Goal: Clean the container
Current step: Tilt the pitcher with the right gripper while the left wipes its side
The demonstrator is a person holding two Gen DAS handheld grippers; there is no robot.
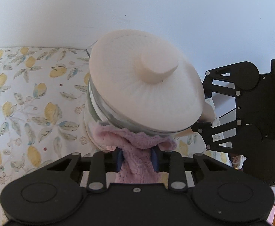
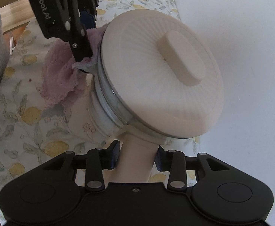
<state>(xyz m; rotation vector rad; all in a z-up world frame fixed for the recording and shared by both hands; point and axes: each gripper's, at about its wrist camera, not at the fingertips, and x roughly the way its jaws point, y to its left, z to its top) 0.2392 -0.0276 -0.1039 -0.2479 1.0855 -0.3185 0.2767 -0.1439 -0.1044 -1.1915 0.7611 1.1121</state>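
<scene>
So the right tool is clamping the cream handle of the container, holding it tilted with the lid on, up over the lemon-print surface. The left tool is pinching a pink cloth, and the cloth is pressing against the glass wall just under the lid rim.

What's worrying me: the lid is leaning over, and I can't tell if it's locked on. If the cloth is pushing up against the rim, it could be popping the lid loose. The whole weight is also hanging off that one handle, so a hard rub might be twisting it in the pads.

Room-wise, the white wall is sitting close behind the lid, so there's little space that way. The surface is looking open toward the left. The two tools are working close together, so they could be bumping.
</scene>
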